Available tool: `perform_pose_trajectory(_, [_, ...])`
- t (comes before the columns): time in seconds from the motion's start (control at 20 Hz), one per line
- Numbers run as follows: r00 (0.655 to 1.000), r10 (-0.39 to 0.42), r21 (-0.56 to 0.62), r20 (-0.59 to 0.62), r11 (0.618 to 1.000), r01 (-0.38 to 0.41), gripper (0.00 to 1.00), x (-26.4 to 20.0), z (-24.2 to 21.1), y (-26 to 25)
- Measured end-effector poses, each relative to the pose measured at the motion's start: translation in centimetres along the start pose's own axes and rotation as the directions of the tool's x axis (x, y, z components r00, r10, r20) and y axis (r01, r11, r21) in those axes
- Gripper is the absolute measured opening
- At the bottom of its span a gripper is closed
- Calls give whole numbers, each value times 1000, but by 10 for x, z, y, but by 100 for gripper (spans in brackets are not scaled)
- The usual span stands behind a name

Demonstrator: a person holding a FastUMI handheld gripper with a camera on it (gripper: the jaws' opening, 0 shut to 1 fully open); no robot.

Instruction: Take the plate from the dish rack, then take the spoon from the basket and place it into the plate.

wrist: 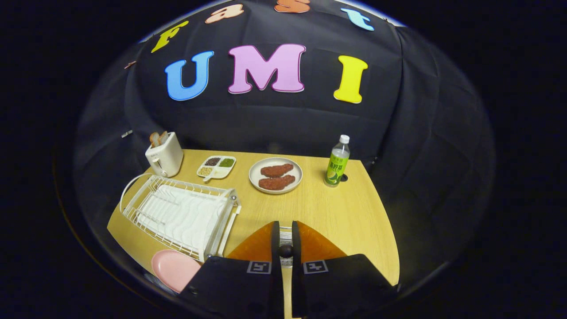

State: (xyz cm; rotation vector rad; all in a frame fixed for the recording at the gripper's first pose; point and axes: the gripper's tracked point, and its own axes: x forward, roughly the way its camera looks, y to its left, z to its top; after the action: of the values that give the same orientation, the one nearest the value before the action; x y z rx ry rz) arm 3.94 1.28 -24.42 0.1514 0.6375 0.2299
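Note:
My gripper [285, 241] hangs over the near edge of the wooden table [336, 212], its fingers drawn close together. A small dark rounded end [285, 251], seemingly the spoon's handle, is clamped between them. Behind it in the gap shows a strip of pale metal bars [285, 232], perhaps the basket; the remainder is hidden under the fingers. The pink plate [173, 267] lies flat on the table left of the fingers, just in front of the white wire dish rack [177, 215]. The rack holds no dishes.
A white toaster [164, 156] with bread stands at the back left. Beside it is a divided tray of grains [216, 166], then a white plate with two meat pieces [275, 175]. A green-labelled bottle [338, 163] stands at the back right.

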Motion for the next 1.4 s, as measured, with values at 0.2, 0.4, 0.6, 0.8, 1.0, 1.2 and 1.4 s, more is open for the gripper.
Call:
perform_pose_trajectory(0.2, [996,56,-33,62,998,-54,11,-37,41,34])
perform_pose_trajectory(0.4, [984,173,-27,39,985,-172,11,-65,39,91])
perform_pose_trajectory(0.6, [960,277,-29,-49,960,-279,11,-77,-1,150])
perform_pose_trajectory(0.8, [925,359,-12,-128,932,-363,11,-78,-49,199])
perform_pose_trajectory(1.0, [890,418,-23,-181,903,-429,11,-57,-94,238])
perform_pose_trajectory(1.2, [850,490,-17,-192,865,-502,11,-38,-127,273])
perform_pose_trajectory(1.4, [827,534,-88,-176,828,-553,11,-42,-143,291])
